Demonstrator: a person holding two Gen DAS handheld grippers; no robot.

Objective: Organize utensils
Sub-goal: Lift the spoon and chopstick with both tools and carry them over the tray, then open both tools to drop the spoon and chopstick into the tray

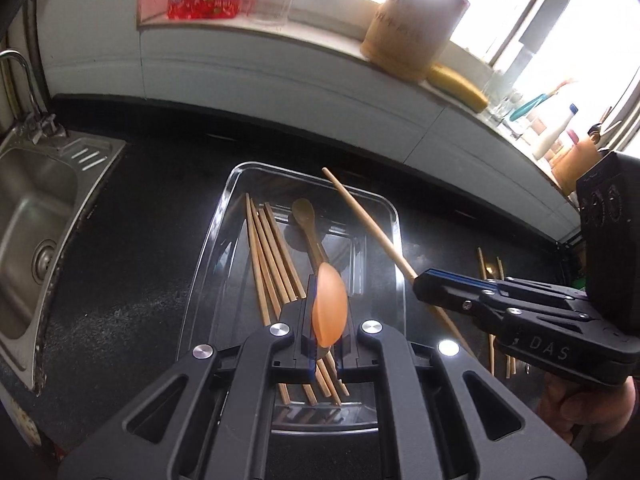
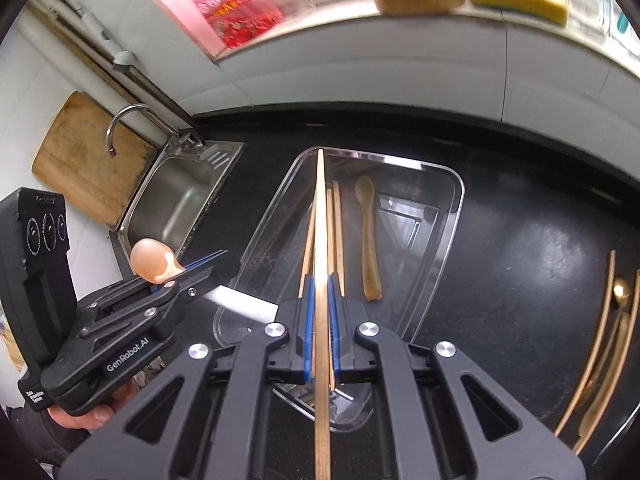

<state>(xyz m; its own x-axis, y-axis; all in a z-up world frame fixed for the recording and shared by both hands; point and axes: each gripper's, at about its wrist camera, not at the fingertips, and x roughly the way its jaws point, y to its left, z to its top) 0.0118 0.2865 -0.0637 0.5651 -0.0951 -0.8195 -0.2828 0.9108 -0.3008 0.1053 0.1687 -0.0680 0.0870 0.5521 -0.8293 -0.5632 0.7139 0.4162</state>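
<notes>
Left gripper [image 1: 326, 312] clamps our spoon [image 1: 329, 308] | right gripper [image 2: 320, 320] clamps chopstick [image 2: 320, 240] | risk: chopstick overhangs tray [image 1: 394, 216], could tip out.

Clear glossy plastic tray [image 1: 394, 216], matt wooden chopsticks [image 1: 268, 256], brushed metal sink [image 1: 36, 200], speckled dark countertop [image 1: 132, 240].

One clear tray [image 1: 394, 216]; about six chopsticks [image 1: 264, 248] inside it (overlapping, so uncertain), one brown spoon [image 1: 306, 224], one held orange spoon [image 1: 329, 308].

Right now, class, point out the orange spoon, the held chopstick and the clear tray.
orange spoon [image 1: 329, 308], left wrist view, bowl.
held chopstick [image 2: 320, 220], right wrist view, shaft.
clear tray [image 2: 456, 216], right wrist view, right rim.
</notes>
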